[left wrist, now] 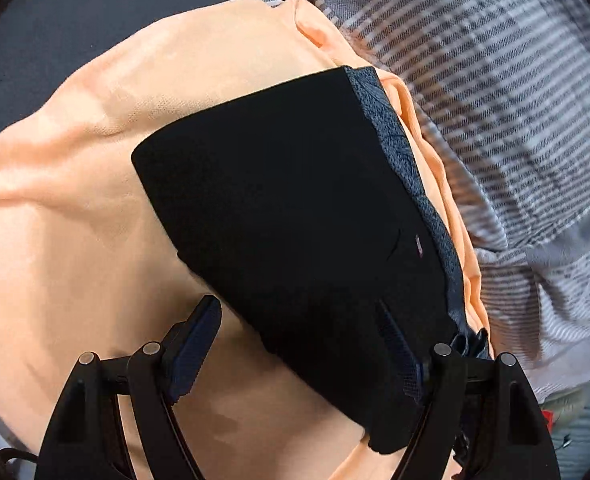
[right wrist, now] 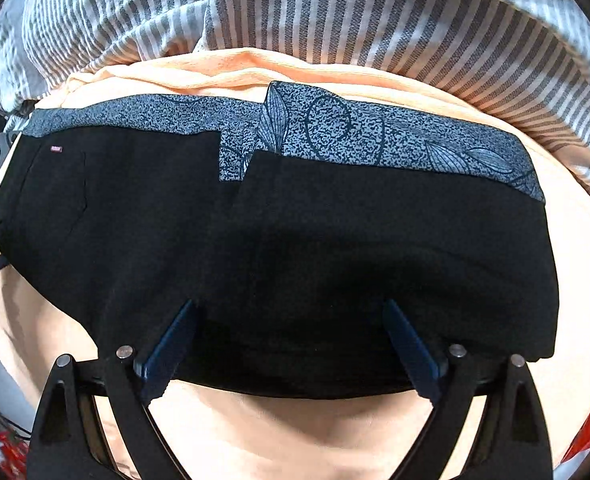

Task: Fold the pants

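Risk assessment, nearest items first. The right gripper (right wrist: 291,346) hangs low over the near edge of the black pants (right wrist: 295,248), fingers (right wrist: 171,354) spread wide with nothing between them; both tips appear to sit on or just above the black cloth, though contact cannot be confirmed. The left gripper (left wrist: 311,344) is likewise spread wide and holding nothing, angled across the near left end of the pants (left wrist: 287,208), one finger over the orange sheet (left wrist: 75,220) and the other over the black cloth. The pants lie folded into a flat block on the orange sheet, which covers whatever surface is beneath. Likely fault one: if either gripper pulls away while a tip drags on the cloth, the top layer could slide and open the fold. Fault two: the sheet is loose and wrinkled, so pressing or tugging may shift it and carry the block askew. Further off, a band of blue patterned cloth (right wrist: 375,140) shows along the far edge, so the layers do not line up there; a further fold may worsen that offset. Beyond lies a striped blanket (right wrist: 375,20), close enough to snag.
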A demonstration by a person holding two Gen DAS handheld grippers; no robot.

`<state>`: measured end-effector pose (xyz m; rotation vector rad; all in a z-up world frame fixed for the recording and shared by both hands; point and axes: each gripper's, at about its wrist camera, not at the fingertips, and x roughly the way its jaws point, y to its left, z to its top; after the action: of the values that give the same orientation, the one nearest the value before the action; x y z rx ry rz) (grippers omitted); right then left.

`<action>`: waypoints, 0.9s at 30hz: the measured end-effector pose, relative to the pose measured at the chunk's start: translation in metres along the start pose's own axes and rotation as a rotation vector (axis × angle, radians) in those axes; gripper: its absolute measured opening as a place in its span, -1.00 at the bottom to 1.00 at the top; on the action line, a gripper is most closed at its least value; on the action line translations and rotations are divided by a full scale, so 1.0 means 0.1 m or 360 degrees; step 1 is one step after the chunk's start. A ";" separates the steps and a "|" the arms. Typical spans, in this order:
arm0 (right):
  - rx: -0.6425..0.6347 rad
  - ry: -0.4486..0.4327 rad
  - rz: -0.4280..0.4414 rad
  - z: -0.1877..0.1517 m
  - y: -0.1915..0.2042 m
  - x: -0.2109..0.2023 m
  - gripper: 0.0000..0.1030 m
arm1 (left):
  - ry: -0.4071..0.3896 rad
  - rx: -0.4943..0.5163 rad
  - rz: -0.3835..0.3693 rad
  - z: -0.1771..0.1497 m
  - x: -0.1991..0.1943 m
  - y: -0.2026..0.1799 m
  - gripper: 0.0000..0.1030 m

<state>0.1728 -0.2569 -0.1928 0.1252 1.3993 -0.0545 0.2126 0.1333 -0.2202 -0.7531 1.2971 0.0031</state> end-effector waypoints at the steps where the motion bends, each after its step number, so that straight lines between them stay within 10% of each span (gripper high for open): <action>1: -0.0006 -0.0004 0.0031 0.00 0.01 -0.06 0.79 | -0.0011 0.0011 -0.0001 0.01 0.00 -0.01 0.55; 8: 0.0141 -0.0254 -0.0056 0.35 -0.18 -0.47 0.35 | -0.0010 0.0049 0.0027 0.05 0.04 -0.07 0.55; 10: 0.0293 -0.0123 0.0005 0.49 -0.35 -0.24 -0.48 | -0.0020 0.0059 0.0047 0.04 0.06 -0.09 0.55; 12: 0.0355 0.0031 0.0041 0.48 -0.39 0.03 -0.71 | -0.0023 0.0080 0.0070 0.04 0.07 -0.12 0.55; 16: -0.0012 -0.0027 -0.0042 0.29 0.03 -0.09 -0.71 | -0.0020 0.0105 0.0091 0.04 0.09 -0.15 0.55; 21: 0.0038 -0.0022 0.0081 0.25 -0.10 -0.29 -0.71 | -0.0019 0.0108 0.0123 0.04 0.11 -0.19 0.55; 24: -0.0202 -0.0180 -0.0001 0.15 -0.03 -0.59 0.04 | -0.0017 0.0135 0.0137 0.03 0.12 -0.21 0.55; 27: -0.0492 -0.0267 -0.0056 -0.02 0.19 -0.68 0.17 | -0.0020 0.0137 0.0149 0.03 0.12 -0.22 0.55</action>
<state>0.1617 -0.2403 -0.1252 -0.1582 1.2265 0.1196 0.2278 0.1133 -0.2196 -0.6177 1.3114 0.0270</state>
